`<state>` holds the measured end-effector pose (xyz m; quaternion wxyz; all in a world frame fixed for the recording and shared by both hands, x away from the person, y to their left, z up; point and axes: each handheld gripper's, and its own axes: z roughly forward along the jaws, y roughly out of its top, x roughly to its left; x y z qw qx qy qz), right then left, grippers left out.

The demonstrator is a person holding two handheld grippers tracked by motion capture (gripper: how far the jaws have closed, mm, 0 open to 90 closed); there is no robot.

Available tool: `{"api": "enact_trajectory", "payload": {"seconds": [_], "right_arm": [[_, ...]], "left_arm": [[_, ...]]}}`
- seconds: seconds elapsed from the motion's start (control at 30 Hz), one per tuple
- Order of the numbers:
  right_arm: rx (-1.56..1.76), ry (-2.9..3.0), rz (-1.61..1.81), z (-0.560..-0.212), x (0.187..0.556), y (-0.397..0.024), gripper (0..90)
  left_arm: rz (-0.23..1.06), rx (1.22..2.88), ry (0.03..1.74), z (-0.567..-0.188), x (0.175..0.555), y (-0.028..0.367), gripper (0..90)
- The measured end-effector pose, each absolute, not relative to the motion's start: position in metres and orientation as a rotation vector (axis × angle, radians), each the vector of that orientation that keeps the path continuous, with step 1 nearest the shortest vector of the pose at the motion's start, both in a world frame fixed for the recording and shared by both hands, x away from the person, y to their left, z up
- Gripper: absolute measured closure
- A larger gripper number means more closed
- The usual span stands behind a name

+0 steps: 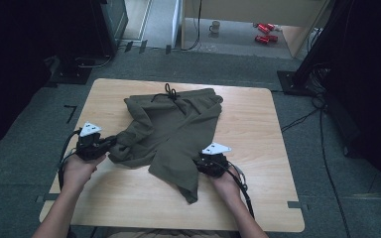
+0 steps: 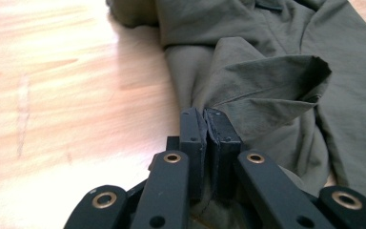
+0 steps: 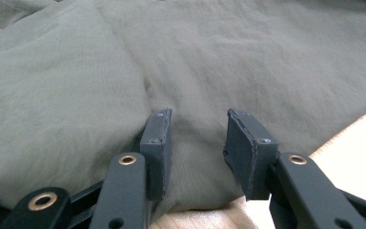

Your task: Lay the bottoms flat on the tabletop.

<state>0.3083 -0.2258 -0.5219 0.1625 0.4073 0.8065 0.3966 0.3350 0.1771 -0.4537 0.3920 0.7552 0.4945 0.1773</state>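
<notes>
One shorts (image 1: 171, 131), one table (image 1: 258, 129), two grippers: left (image 2: 205, 114) clamping fabric, right (image 3: 198, 126) parted.

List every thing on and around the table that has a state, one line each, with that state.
Shorts: olive, crumpled, lying unfolded on the table.
Drawstring: black, loose at the waistband on the far side.
Left gripper: fingers shut on a fold of the shorts' near left edge.
Right gripper: fingers apart, resting over the cloth, not pinching it.
Table: wooden, bare around the shorts.
Red cans: lying on their sides on the floor beyond.
</notes>
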Motion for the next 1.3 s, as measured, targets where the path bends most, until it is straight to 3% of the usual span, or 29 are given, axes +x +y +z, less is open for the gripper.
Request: {"api": "enact_trajectory", "payload": {"seconds": [0.73, 1.3], "right_arm": [[1.171, 2.291, 1.134, -0.522, 0.315, -0.224, 61.8], [1.247, 2.238, 1.193, -0.512, 0.316, -0.229, 60.6]], "left_arm": [[0.439, 1.862, 1.450, -0.484, 0.325, 0.218, 85.9], [0.463, 1.825, 1.278, -0.453, 0.313, 0.207, 61.8]]}}
